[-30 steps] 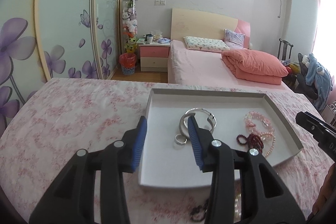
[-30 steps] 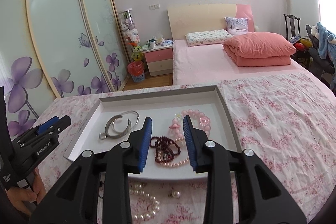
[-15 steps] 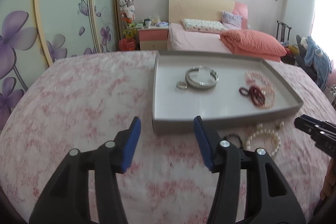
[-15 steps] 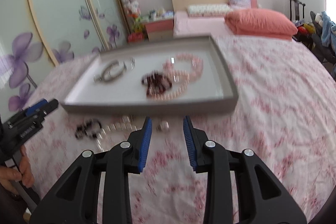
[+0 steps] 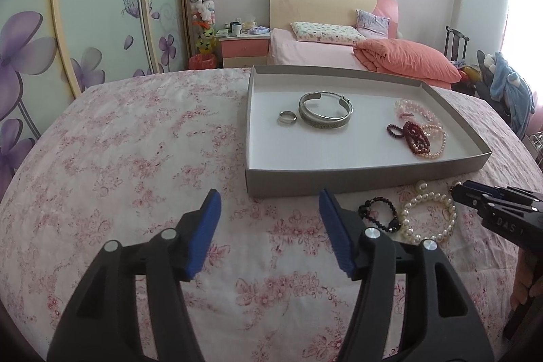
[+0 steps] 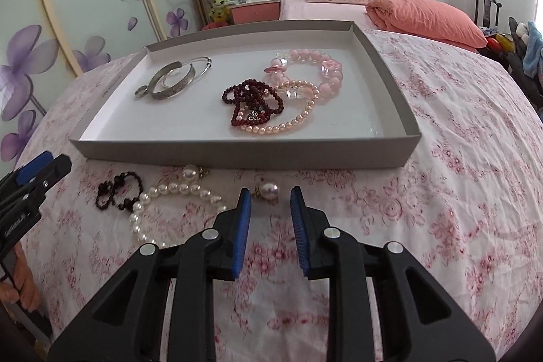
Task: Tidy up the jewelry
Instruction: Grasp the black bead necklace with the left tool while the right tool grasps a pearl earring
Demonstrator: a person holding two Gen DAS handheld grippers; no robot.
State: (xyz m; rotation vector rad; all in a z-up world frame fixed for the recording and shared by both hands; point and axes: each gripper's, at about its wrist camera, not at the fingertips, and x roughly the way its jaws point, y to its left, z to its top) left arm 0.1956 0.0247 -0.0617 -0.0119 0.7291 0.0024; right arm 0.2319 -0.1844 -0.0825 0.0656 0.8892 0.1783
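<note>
A grey tray (image 5: 356, 180) (image 6: 237, 155) lies on the floral bedspread. It holds a silver bangle (image 5: 325, 109) (image 6: 176, 80), a silver ring (image 5: 287, 117), a dark red bead bracelet (image 5: 412, 136) (image 6: 251, 100) and pink bead bracelets (image 6: 305, 73). In front of the tray lie a white pearl bracelet (image 5: 429, 216) (image 6: 169, 195), a black bead bracelet (image 5: 380, 214) (image 6: 117, 190) and a single pearl piece (image 6: 269, 191). My left gripper (image 5: 269, 202) is open and empty over the bedspread. My right gripper (image 6: 269, 201) is open, its fingertips on either side of the pearl piece.
The bedspread (image 5: 135, 158) spreads to the left and right of the tray. A second bed with an orange quilt (image 5: 404, 60), a nightstand (image 5: 244, 51) and a flowered wardrobe (image 5: 85, 22) stand behind.
Both grippers have drawn back from above the tray to the bedspread in front of it. The right gripper has come down close to the single pearl piece. The left jaws opened wider.
</note>
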